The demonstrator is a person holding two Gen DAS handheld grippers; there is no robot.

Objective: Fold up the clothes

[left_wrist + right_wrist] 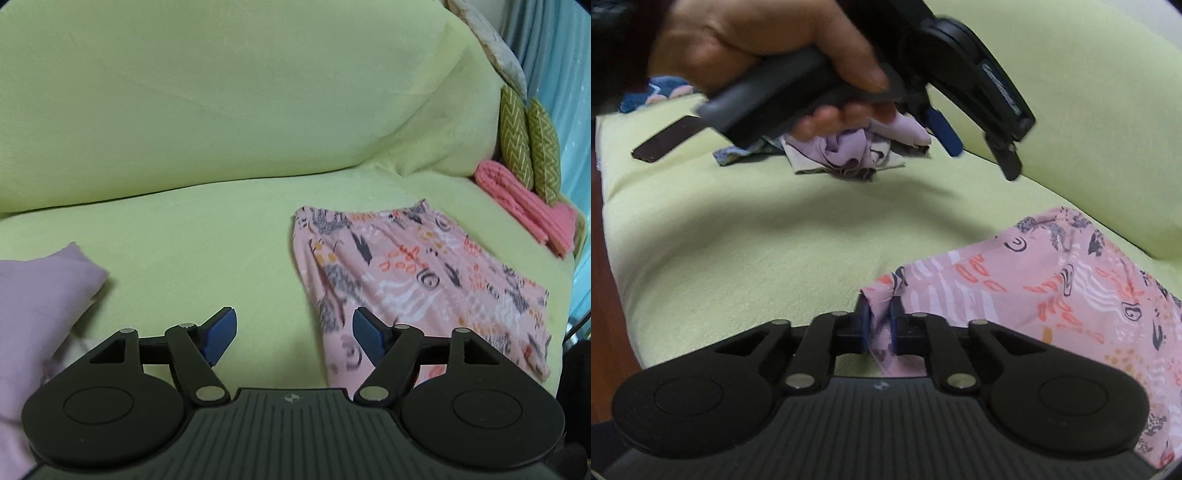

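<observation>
A pink patterned garment (413, 280) lies flat on the light green sofa seat (207, 236). My left gripper (294, 336) hovers above the seat beside the garment's near left edge, its blue pads spread wide with nothing between them. In the right wrist view my right gripper (879, 319) is shut on a corner of the pink patterned garment (1034, 291), a fold of cloth pinched between its pads. The left gripper (982, 155), held by a person's hand (768, 48), hangs open above the seat further back.
A lilac garment (40, 291) lies at the left; it shows crumpled (857, 147) beside blue patterned cloth (661, 92). A folded coral towel (524, 206) and two green zigzag cushions (528, 147) sit at the sofa's right end. The sofa back (221, 92) rises behind.
</observation>
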